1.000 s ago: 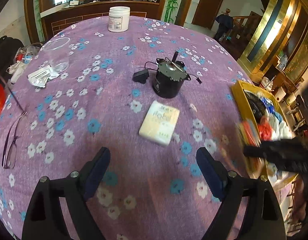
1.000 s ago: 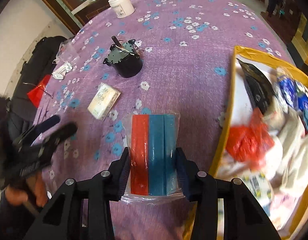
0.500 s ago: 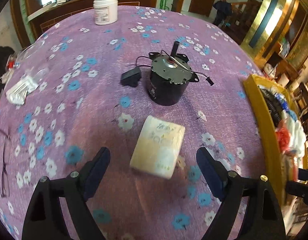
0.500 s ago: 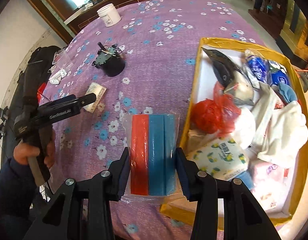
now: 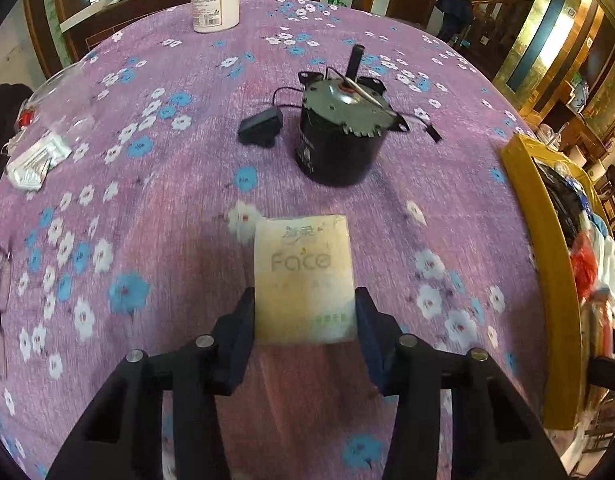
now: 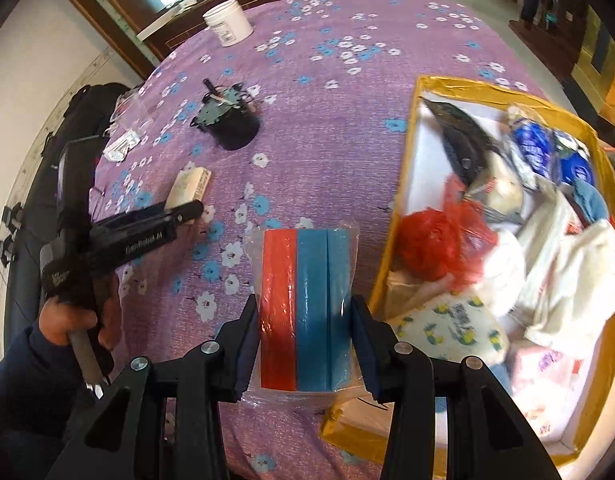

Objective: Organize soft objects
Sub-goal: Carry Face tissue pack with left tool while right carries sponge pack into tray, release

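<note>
A flat cream-coloured soft pack of tissues (image 5: 304, 280) lies on the table (image 5: 187, 168), printed with the word "Face" and some small characters too blurred to read. The table is round and covered by a purple cloth with white and blue flowers. Beyond the pack stands a black cylindrical motor with a grey toothed top plate and thin wires (image 5: 339, 136), and at the far edge a white plastic jar with a printed label (image 5: 214, 2) whose text is too small to read. Behind are dark wooden furniture, a bright window and a gold-framed panel.

The left claw (image 5: 305, 320) has just been closing; its dark blue pads now sit against both long sides of the tissue pack, which rests on the cloth. From the right wrist view, white lettering runs along the left claw's black body, not clearly legible.

The right claw (image 6: 305, 340) stands partly closed, pressing on a clear-wrapped bundle of one red and two blue sponge blocks (image 6: 305, 308), just beside a yellow-rimmed open box (image 6: 391, 240) crammed with soft bags, cloths and packets.
</note>
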Motion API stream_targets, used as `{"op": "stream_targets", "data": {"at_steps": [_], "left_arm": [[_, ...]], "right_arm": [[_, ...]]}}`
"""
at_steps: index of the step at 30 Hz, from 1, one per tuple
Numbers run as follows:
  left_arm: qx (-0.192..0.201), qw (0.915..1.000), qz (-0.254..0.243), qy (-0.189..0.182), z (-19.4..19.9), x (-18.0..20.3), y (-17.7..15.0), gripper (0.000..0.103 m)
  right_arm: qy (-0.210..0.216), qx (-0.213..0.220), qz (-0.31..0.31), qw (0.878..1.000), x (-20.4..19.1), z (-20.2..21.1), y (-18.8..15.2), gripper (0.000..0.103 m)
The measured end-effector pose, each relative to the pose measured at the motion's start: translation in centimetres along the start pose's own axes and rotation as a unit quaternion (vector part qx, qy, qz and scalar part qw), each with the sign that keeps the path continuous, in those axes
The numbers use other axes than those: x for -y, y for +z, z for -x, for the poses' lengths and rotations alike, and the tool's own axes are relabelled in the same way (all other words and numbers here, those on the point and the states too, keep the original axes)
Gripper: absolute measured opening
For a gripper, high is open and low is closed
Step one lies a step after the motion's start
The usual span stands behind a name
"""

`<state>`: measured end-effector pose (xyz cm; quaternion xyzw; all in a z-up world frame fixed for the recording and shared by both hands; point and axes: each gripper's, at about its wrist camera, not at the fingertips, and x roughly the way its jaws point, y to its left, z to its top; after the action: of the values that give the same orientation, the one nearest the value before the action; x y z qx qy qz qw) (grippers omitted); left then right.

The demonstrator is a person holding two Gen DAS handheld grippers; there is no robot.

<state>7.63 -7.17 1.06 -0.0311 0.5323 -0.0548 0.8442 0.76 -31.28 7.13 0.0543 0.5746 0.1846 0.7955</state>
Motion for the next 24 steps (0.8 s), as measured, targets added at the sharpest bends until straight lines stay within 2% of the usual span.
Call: {"op": "stream_targets", "data": {"at_steps": [13,18,22,24], "left_arm": [[-0.014,0.9998,0.012,-0.004,2.8,0.9,-5.1,0.046],[-0.013,0.9999,0.006,0.005,2.6,1.2,-4.9,0.05],[-0.016,0.9998,0.008,0.003,2.1,1.2,-4.3,0.05],[-0.013,0.9999,0.002,0.008,2.1,1.4,-4.1,0.047]], "right_arm": [[0.02,-0.035,0.037,0.998,-2.3,-2.8,0.4,0.047],[0.02,-0.037,0.039,0.998,-2.4,-3.0,0.3,0.047],[0.018,-0.034,0.034,0.999,-2.1,-2.7,0.2,0.047],[0.017,-0.03,0.031,0.999,-2.0,-2.5,0.2,0.047]]}}
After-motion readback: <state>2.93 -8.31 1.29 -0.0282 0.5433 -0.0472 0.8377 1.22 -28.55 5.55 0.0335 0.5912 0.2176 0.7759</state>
